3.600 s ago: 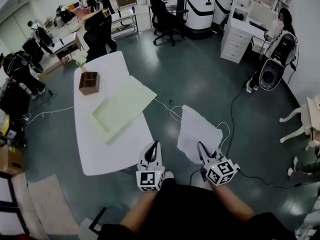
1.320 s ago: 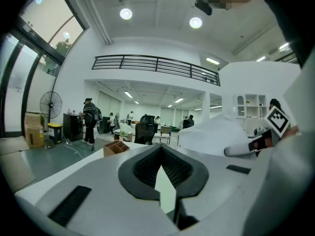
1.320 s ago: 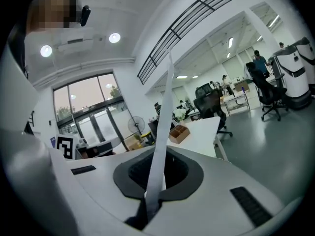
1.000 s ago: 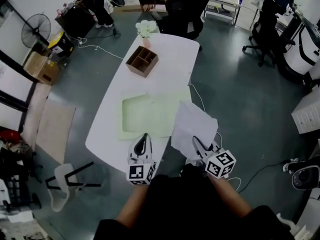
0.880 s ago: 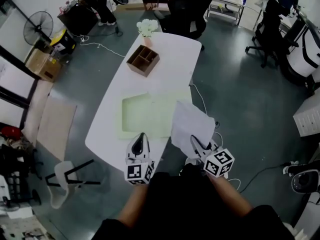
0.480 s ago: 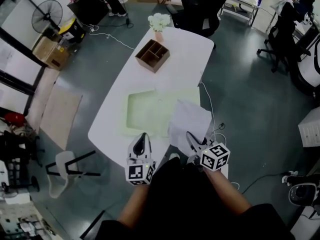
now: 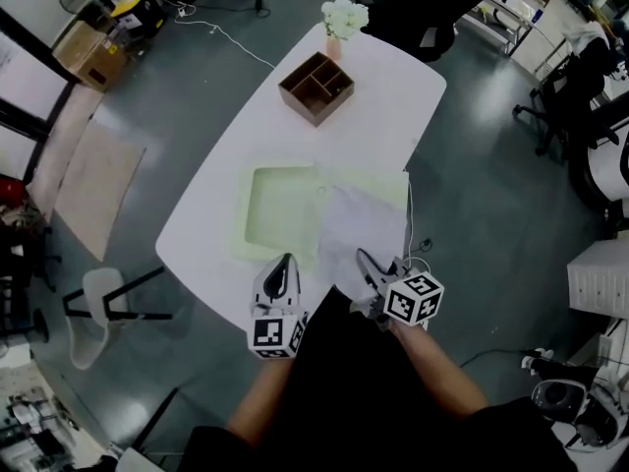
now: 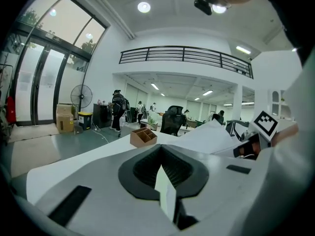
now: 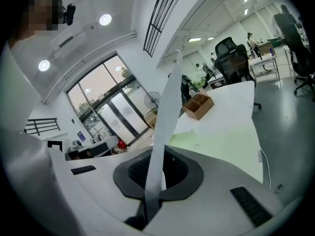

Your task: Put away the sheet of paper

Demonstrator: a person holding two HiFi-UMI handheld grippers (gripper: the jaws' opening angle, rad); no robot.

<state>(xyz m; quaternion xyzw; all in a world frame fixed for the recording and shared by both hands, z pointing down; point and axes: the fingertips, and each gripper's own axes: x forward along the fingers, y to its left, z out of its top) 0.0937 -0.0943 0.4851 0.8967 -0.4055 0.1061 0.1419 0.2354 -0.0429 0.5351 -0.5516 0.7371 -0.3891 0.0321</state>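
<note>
The white sheet of paper [image 7: 360, 226] hangs from my right gripper [image 7: 366, 266], which is shut on its near edge. In the head view the sheet lies over the right half of an open pale green folder [image 7: 280, 209] on the white table [image 7: 211, 229]. The right gripper view shows the sheet [image 9: 165, 127] rising edge-on out of the closed jaws of my right gripper [image 9: 157, 181], with the folder [image 9: 211, 139] beyond. My left gripper [image 7: 283, 269] is near the table's front edge, just before the folder, its jaws together. In its own view my left gripper [image 8: 165, 181] shows only a thin white sliver at the seam.
A wooden compartment box [image 7: 316, 88] and a small vase of white flowers [image 7: 344, 18] stand at the table's far end. A cable [image 7: 418, 249] trails on the floor to the right. Office chairs [image 7: 437, 3] are beyond the table, a white chair [image 7: 98, 308] at the left.
Both grippers have come forward and down towards the table. The sheet, which hung beside the table's right edge, now lies over the right half of the green folder.
</note>
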